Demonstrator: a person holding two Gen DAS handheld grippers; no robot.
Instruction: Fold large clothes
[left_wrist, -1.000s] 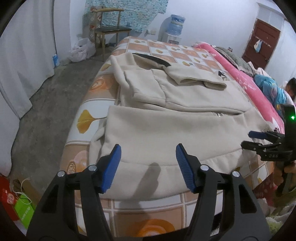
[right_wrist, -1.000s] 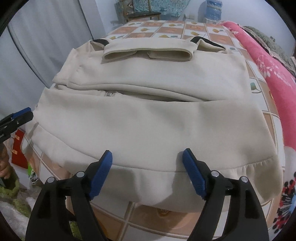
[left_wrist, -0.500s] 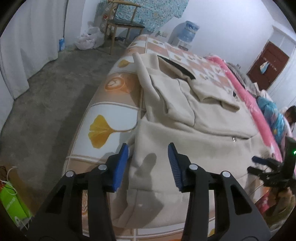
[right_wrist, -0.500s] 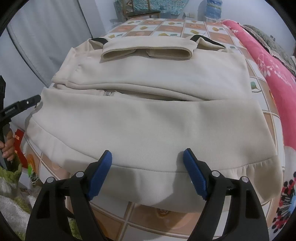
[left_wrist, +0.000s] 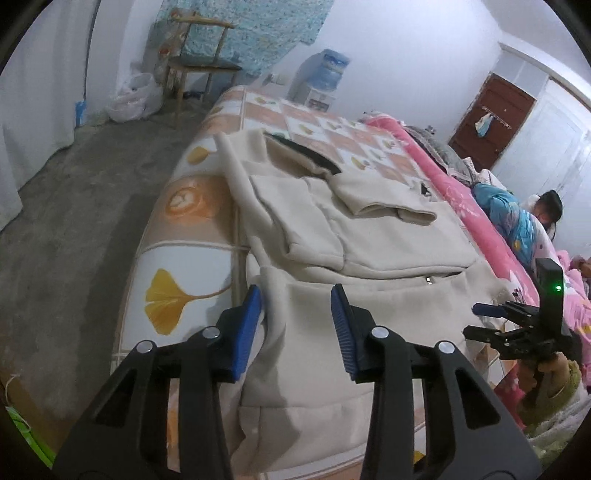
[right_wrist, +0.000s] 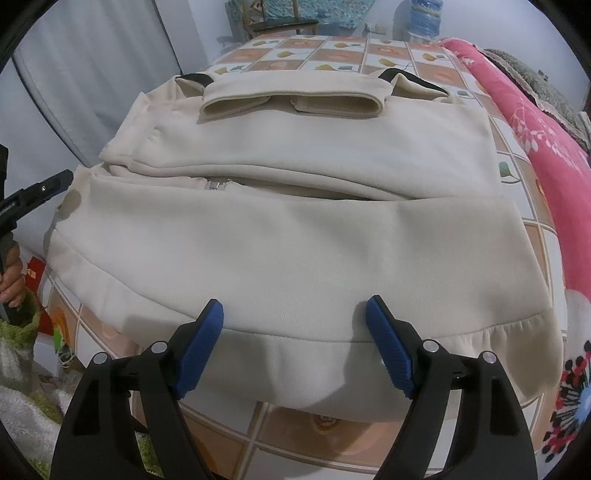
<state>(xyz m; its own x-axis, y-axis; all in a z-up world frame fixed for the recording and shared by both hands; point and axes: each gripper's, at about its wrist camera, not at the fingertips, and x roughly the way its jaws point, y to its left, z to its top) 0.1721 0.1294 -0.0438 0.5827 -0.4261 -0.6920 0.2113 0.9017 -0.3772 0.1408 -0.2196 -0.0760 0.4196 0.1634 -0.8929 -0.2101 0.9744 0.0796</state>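
A cream zip-up jacket (left_wrist: 388, 240) lies flat on the bed with its sleeves folded across the chest, and it fills the right wrist view (right_wrist: 295, 240). My left gripper (left_wrist: 297, 321) is at the jacket's left bottom corner. Its jaws are closing, with a ridge of the cream cloth between them and a gap still showing on the right side. My right gripper (right_wrist: 293, 321) stands open just above the jacket's hem band, nothing pinched. It also shows at the far right of the left wrist view (left_wrist: 476, 318).
The bed's tiled leaf-pattern sheet (left_wrist: 184, 258) hangs over the near edge. A pink blanket (right_wrist: 546, 155) runs along the right side, where a person (left_wrist: 517, 218) lies. A chair (left_wrist: 199, 66), a white bag (left_wrist: 133, 99) and a water dispenser (left_wrist: 328, 77) stand beyond the bed.
My left gripper has slid left along the hem to the jacket's corner, and its jaws have narrowed around the cloth. The right gripper has stayed where it was, still open.
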